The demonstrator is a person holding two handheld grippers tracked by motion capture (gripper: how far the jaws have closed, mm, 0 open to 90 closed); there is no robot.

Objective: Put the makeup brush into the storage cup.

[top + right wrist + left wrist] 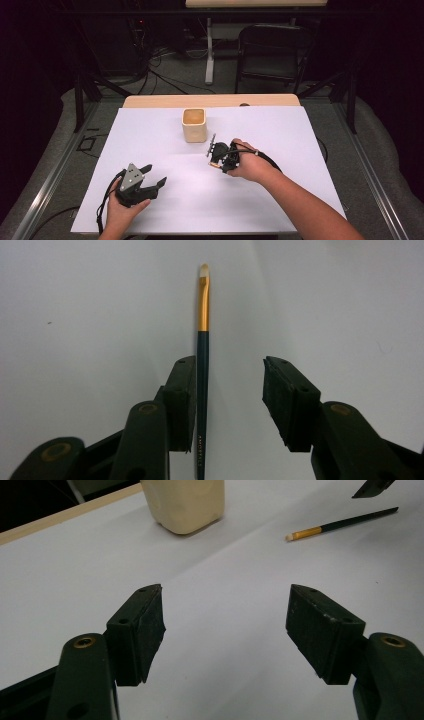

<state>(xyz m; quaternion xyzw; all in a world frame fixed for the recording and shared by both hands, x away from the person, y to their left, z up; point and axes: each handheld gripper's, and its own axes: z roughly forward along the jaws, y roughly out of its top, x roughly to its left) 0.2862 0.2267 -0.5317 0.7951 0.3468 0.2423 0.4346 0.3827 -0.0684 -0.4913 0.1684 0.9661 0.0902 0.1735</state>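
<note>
Brush [202,370] is seen lying flat on the white sheet [280,200], at about 5 o'clock from the cream cup [194,124] and just beside it, not yet lifted. In the right gripper view the handle runs straight up toward 12 o'clock between the two jaws of the right gripper [227,405]; the left-hand pad appears to sit right against the handle, while the right-hand pad stands clear with bare paper between. The claw is thus judged half-wide and not gripping: nothing is pressed from both sides.

Progress, as judged: the approach is made and the jaws straddle the handle, but the closing, the lift and any placing are all left to do. The cup is taken as the likely destination; this is a guess from its nearness, and its inside looks empty as far as the high view allows.

The left gripper [150,184] is held low over the sheet at about 7 o'clock from the cup, well apart from the brush, jaws spread wide, nothing between them. In its own view the brush is noted at 1 o'clock, the cup at 12.

Appearance of the brush: a slim, dark green-black handle with small pale lettering near its lower end; a bright gold ferrule above that; a short, flat, pale tip, slightly angled. The handle is thin against the pads, so a centred closing is judged necessary if it is not to roll or slip aside
</note>
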